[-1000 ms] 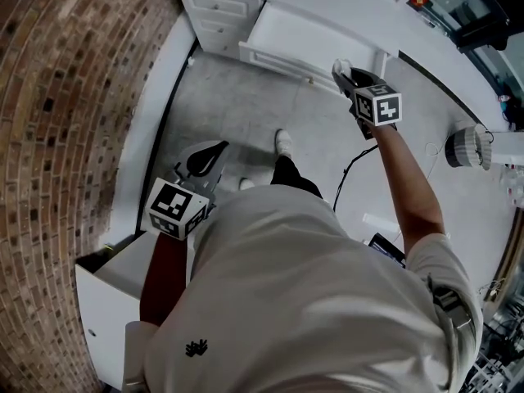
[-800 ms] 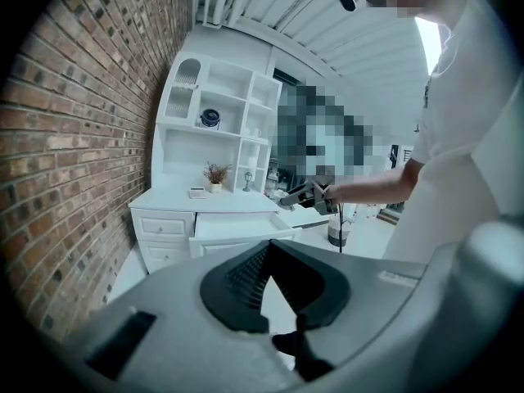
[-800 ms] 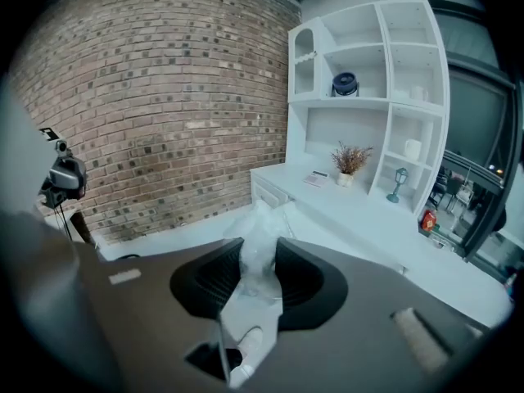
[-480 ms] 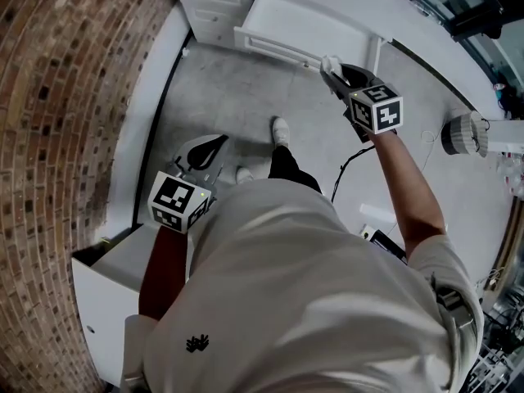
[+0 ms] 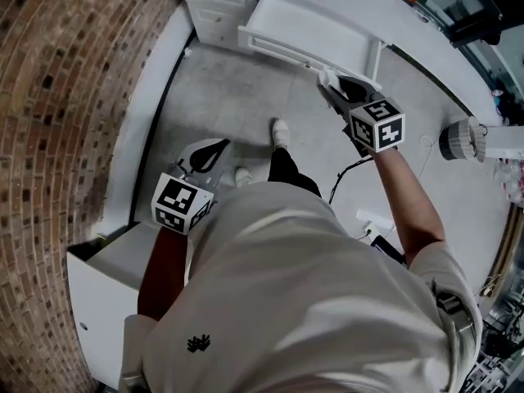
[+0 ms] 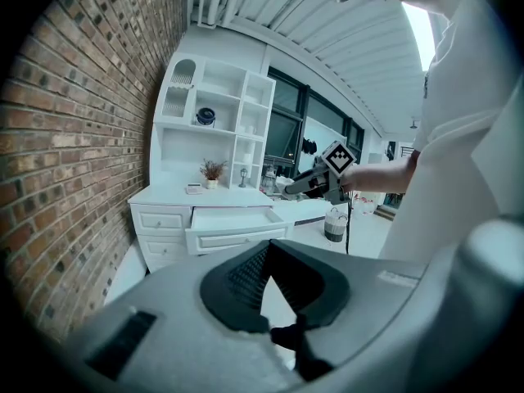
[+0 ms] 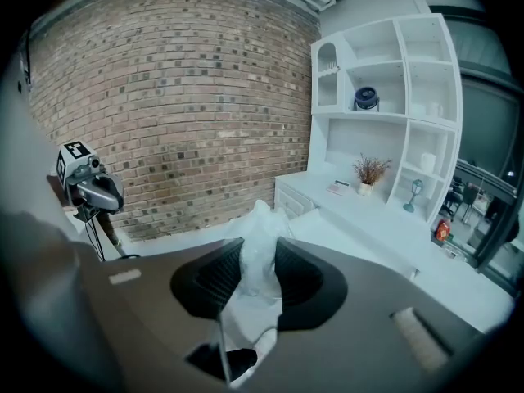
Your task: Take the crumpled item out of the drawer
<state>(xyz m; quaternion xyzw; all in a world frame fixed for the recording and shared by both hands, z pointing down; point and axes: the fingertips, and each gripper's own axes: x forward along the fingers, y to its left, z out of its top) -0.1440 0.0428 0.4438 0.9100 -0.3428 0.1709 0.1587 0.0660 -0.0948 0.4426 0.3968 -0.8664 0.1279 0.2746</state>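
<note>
Brick wall (image 5: 57, 137), grey floor (image 5: 229, 97). Left tool (image 5: 209, 150) sits near the body at 9 o'clock, jaws together, empty. Right tool (image 5: 327, 79) reaches out at 1 o'clock, clamped on the white crumpled item (image 7: 255, 219), whose long axis runs along the jaws. Open drawer (image 5: 278, 43) is farthest, at 12. The item is just at its front edge, seemingly clear of it. Only the right arm matters here.

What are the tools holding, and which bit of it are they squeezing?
The right tool pinches the white crumpled item around its middle; its top pokes out past the tips. The left tool holds nothing.
</note>
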